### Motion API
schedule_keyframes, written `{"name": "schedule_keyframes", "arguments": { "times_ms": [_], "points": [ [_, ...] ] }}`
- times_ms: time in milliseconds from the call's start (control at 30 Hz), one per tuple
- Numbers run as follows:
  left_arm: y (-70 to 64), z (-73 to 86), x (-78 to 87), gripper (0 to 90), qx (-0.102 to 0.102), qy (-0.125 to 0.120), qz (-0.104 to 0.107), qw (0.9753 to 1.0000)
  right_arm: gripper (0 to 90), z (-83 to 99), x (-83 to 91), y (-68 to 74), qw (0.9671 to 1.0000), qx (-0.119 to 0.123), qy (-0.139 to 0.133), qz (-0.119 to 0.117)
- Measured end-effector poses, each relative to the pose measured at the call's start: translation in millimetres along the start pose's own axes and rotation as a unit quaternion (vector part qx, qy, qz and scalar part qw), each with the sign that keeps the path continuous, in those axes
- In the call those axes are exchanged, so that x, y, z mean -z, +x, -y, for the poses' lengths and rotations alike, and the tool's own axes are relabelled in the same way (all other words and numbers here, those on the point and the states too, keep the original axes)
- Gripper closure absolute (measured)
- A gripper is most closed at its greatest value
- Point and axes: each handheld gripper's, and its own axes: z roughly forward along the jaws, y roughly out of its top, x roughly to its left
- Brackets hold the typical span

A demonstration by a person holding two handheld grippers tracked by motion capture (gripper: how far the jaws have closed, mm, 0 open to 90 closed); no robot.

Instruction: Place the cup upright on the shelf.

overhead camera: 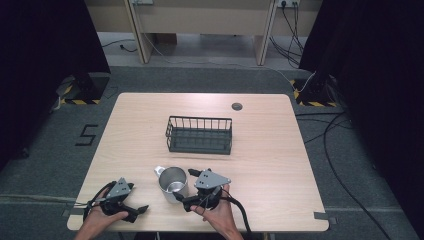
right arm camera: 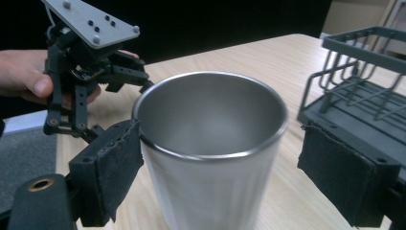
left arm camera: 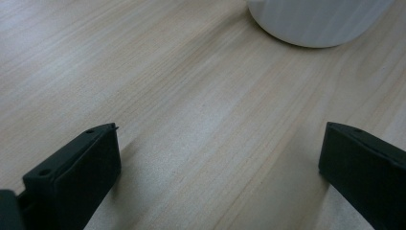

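Object: a shiny stainless-steel mug with a side handle is seen standing upright on the light wooden table, lower centre of the high view, in front of the dark wire dish basket and apart from it.

Right gripper: the right gripper is spread wide around the mug. In the right gripper view one padded jaw is touching or nearly touching the rim at lower left; the other is held off the wall at lower right. Nothing is clamped yet.

Left gripper: the left gripper is held low at the bottom left of the high view, jaws apart and empty. In the left gripper view, bare table lies between the jaws and the mug's base sits at the upper right.

Step judged: closing on the mug body.

Risk 1: an off-centre closure is likely, because one jaw meets the wall first; the mug could be pushed sideways or tipped.

Risk 2: slip is possible on smooth curved steel if the grip sits close to the rim.

Risk 3: the basket wall lies near the far jaw; contact is possible on lifting.
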Motion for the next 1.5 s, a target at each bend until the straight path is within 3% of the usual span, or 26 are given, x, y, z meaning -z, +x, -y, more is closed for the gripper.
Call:
{"name": "schedule_keyframes", "arguments": {
  "times_ms": [600,900,1400,1467,1500],
  "points": [
    [-0.3,0.2,0.4,0.0,0.0,0.001,0.0,1.0,5.1,-4.9,-26.9,4.2,0.9999,0.005,-0.016,0.001],
    [-0.3,0.3,0.4,0.0,0.0,0.001,0.0,1.0,3.5,-6.7,-43.7,5.7,0.9995,-0.013,-0.027,0.004],
    [-0.3,0.3,0.5,0.0,0.0,0.001,0.0,1.0,5.5,-6.2,-47.2,3.4,0.9995,-0.014,-0.027,-0.002],
    [-0.1,0.3,0.6,0.0,-0.001,0.001,0.0,1.0,5.6,-6.5,-47.1,2.4,0.9996,-0.014,-0.026,-0.005],
    [-0.1,0.3,0.6,0.0,-0.001,0.001,0.0,1.0,5.7,-7.5,-47.6,-0.2,0.9995,-0.008,-0.022,-0.019]
  ]
}}
